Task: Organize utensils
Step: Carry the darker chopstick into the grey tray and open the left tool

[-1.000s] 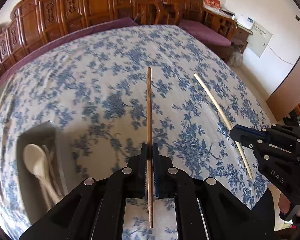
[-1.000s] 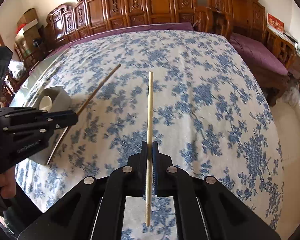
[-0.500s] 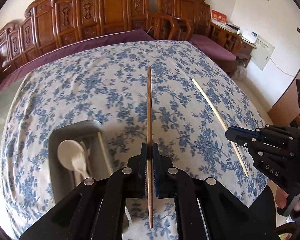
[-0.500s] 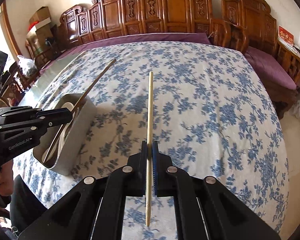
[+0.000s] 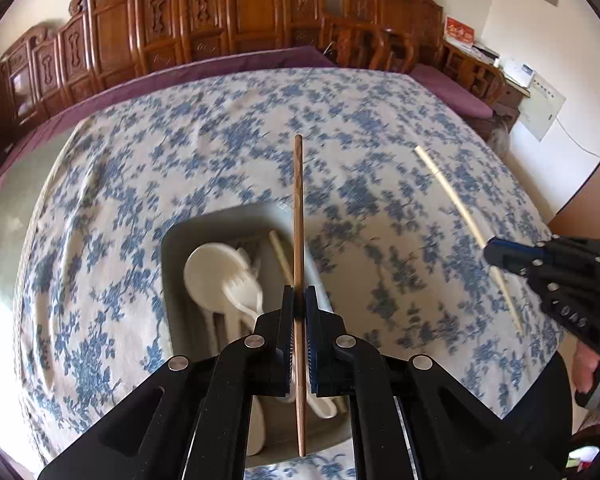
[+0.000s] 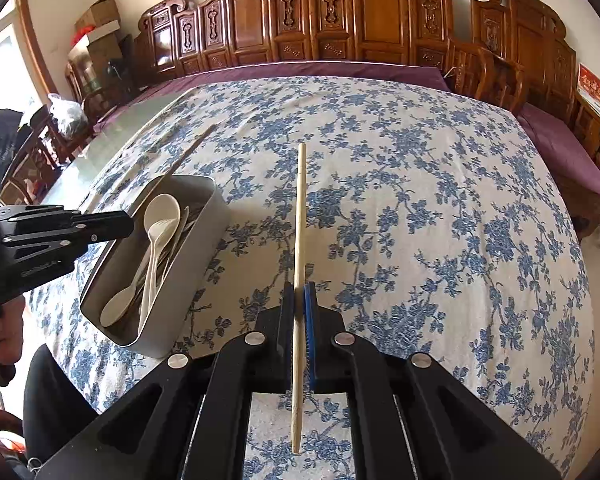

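My left gripper [image 5: 299,294] is shut on a dark brown chopstick [image 5: 298,208] and holds it above the right side of a grey utensil box [image 5: 172,240]. The box holds cream spoons [image 5: 210,268], a fork and a pale chopstick. My right gripper [image 6: 299,292] is shut on a pale chopstick [image 6: 299,216] over the cloth, to the right of the box [image 6: 188,256]. The right gripper shows in the left wrist view [image 5: 496,254]. The left gripper shows in the right wrist view [image 6: 120,224], above the box's left rim.
The table [image 6: 420,200] wears a blue floral cloth. Carved wooden chairs [image 6: 340,20] line its far side. A purple bench cushion [image 6: 560,144] lies at the right. The table's near edge is just below both grippers.
My left gripper has moved left with the brown chopstick, from over bare cloth to over the box. My right gripper has kept its chopstick and shifted little.
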### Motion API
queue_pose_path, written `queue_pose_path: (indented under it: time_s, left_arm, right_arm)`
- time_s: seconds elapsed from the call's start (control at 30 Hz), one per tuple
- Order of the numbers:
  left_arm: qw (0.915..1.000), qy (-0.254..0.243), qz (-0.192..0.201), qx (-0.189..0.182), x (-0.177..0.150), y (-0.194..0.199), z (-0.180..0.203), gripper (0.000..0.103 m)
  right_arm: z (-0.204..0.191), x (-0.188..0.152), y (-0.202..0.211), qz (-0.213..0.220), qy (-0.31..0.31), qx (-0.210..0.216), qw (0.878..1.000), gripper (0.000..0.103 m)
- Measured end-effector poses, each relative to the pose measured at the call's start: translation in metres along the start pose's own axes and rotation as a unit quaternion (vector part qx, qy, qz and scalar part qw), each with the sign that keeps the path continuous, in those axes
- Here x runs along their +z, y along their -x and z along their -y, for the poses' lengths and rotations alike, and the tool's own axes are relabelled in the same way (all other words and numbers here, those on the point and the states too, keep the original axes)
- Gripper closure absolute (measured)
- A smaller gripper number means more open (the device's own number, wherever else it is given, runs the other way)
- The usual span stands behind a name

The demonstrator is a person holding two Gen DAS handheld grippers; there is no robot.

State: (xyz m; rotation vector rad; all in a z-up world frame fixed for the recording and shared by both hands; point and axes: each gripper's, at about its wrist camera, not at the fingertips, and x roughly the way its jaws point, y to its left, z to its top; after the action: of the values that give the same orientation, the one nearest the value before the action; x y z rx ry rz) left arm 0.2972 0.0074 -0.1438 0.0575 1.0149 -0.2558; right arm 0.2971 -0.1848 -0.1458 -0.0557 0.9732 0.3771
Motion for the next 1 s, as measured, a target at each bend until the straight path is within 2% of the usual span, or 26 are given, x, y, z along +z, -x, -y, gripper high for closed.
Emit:
queue_pose_path:
  time_s: [0.2, 0.47, 0.77, 1.0]
  left_arm:
    - [0.9995, 0.012, -0.027, 0.007, -0.017, -0.019, -0.023, 0.099]
    - [0.9982, 0.007, -0.059, 0.007, -0.030, -0.044, -0.033, 0.099]
    - [0.9980, 0.013, -0.062, 0.000, -0.029, -0.046, -0.031, 0.098]
    - [0.9987, 0.031, -0.040, -0.002, -0.030, -0.028, -0.039, 0.095]
  right_arm:
    - [-0.007, 0.002, -0.004, -0.004, 0.008, 0.002, 1.000, 0.097]
    - [-0.011, 0.003, -0.010, -0.011, 0.010, 0.001, 1.000, 0.097]
    - [-0.029, 0.007, -0.014, -0.014, 0.025, 0.014, 1.000, 0.097]
    - [-0.050, 0.012, -0.020, -0.014, 0.033, 0.030, 0.999, 0.097]
